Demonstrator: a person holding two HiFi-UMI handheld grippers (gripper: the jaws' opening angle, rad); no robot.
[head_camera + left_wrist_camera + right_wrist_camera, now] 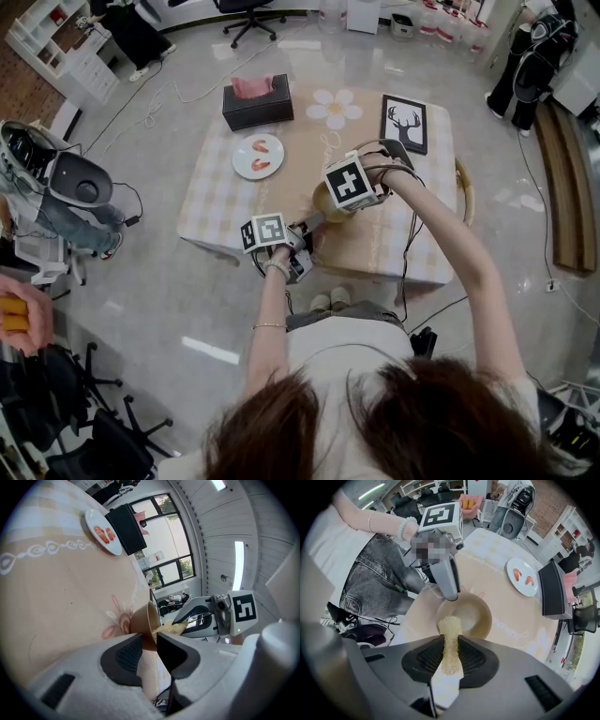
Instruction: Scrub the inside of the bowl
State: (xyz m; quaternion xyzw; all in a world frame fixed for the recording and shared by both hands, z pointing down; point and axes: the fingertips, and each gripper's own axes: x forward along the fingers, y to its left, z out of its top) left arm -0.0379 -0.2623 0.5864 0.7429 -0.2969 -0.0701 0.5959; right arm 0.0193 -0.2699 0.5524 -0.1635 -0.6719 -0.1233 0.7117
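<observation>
A tan bowl (pixel 471 615) sits on the table near its front edge. In the right gripper view, my right gripper (pixel 450 656) is shut on a pale yellow scrubbing sponge (pixel 449 641), and the sponge's tip reaches over the bowl's near rim into the inside. My left gripper (pixel 149 646) is shut on the bowl's rim, with the bowl (pixel 143 620) seen edge-on between the jaws. In the head view both grippers, left (pixel 298 239) and right (pixel 349 202), meet at the bowl (pixel 326 202), which is mostly hidden under the right gripper's marker cube.
A white plate (pixel 258 156) with pink food lies at the table's back left, near a black tissue box (pixel 257 101). A framed deer picture (pixel 404 122) rests at the back right. The table (pixel 225 192) has a checked cloth. Chairs, cables and equipment crowd the floor.
</observation>
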